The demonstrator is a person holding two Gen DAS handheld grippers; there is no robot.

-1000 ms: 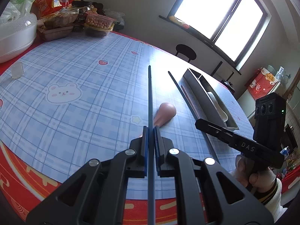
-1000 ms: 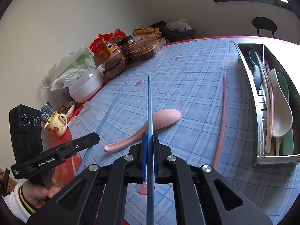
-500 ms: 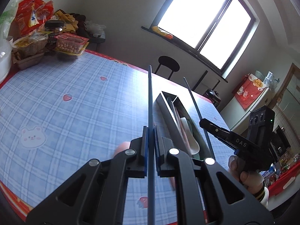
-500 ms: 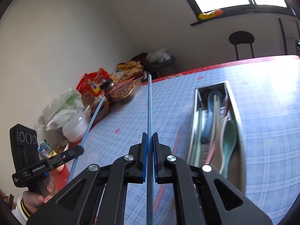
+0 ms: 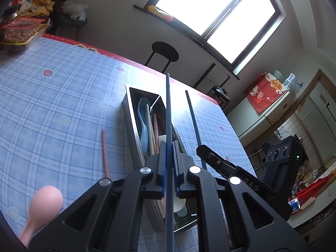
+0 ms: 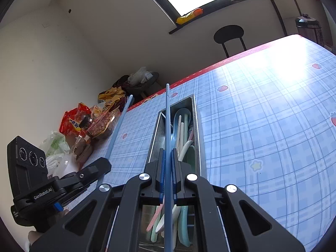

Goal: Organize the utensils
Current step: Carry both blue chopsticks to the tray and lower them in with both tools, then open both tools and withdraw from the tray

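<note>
My left gripper point(image 5: 168, 147) is shut on a blue chopstick point(image 5: 168, 109) that points forward over the steel utensil tray point(image 5: 128, 105). My right gripper point(image 6: 167, 155) is shut on a second blue chopstick point(image 6: 167, 115), also held above the tray point(image 6: 196, 113). The tray holds several spoons and chopsticks in two compartments. The right gripper shows in the left wrist view point(image 5: 204, 150), and the left gripper in the right wrist view point(image 6: 104, 164), side by side. A pink spoon point(image 5: 43, 203) and a pink chopstick point(image 5: 104, 149) lie on the blue checked tablecloth point(image 5: 52, 105) left of the tray.
Snack bags and food boxes point(image 6: 92, 121) crowd the table's far left end. A black stool point(image 5: 164, 51) stands beyond the far table edge, under the window. The cloth point(image 6: 273, 126) lies to the right of the tray.
Both grippers have lifted and swung over the tray, each still shut on its blue chopstick. The pink spoon and pink chopstick have stayed on the cloth.
</note>
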